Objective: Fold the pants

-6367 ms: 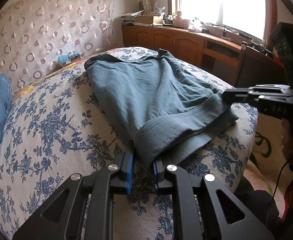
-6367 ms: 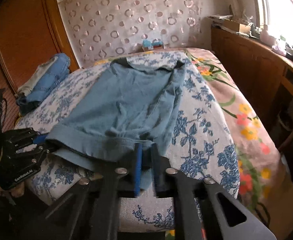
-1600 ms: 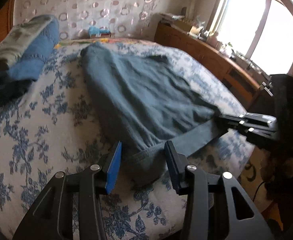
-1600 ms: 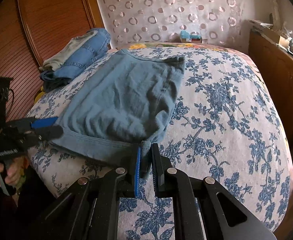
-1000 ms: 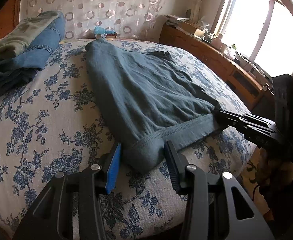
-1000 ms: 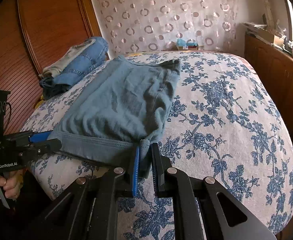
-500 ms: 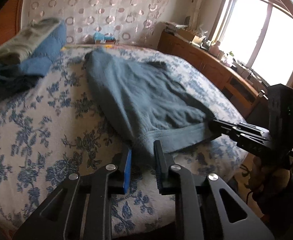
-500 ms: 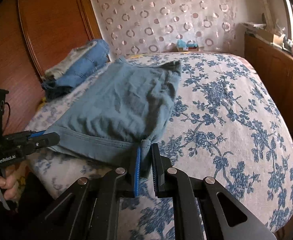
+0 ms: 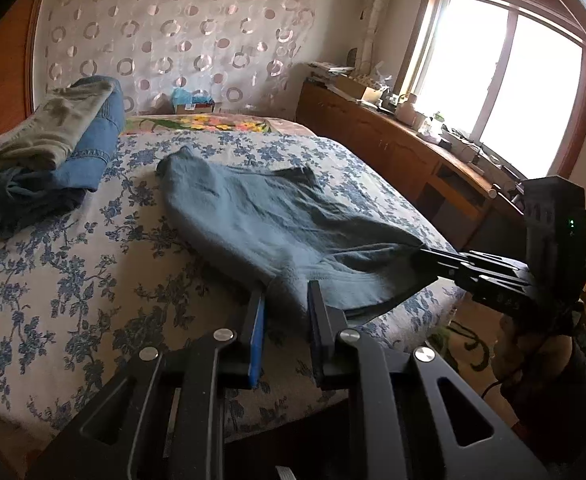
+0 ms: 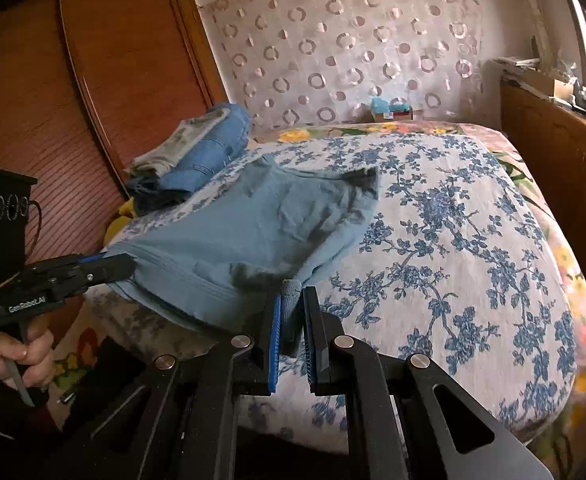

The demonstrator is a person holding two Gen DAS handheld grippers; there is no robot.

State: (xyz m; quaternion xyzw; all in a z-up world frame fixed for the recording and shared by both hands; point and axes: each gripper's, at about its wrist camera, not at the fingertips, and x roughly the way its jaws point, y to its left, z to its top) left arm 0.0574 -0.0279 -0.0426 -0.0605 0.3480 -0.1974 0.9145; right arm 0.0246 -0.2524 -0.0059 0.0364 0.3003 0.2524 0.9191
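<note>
Two hand-held grippers pinch the near hem of the blue-grey pants (image 9: 277,220) at opposite corners. In the left wrist view the left hand-held gripper (image 9: 286,300) has its blue-padded fingers (image 9: 258,320) closed onto a bunched corner of the cloth, though a gap shows between the pads on either side of the fabric; the right hand-held gripper (image 9: 433,256) reaches in from the right and grips the other corner, its jaws pressed together on the hem. In the right wrist view the right hand-held gripper (image 10: 291,304) squeezes a small wad of fabric between its pads, and the left hand-held gripper (image 10: 127,264) comes in from the left, held by a bare hand (image 10: 17,354) low at the edge. Between the two grips the hem is lifted off the bed (image 10: 473,240) — the band hangs taut with a slight sag, and its underside shows above the mattress edge. Farther back the pants lie flat on the blue floral bedspread, rumpled, with the far end reaching toward the middle of the bed. Beyond them, at the far left, sits a stack of folded clothes (image 9: 57,152) with denim under a grey-green piece. A small box (image 10: 391,110) stands at the head of the bed against the circle-patterned curtain (image 9: 173,32), and a wooden desk (image 9: 393,144) runs along the right under the bright window (image 9: 501,80).
</note>
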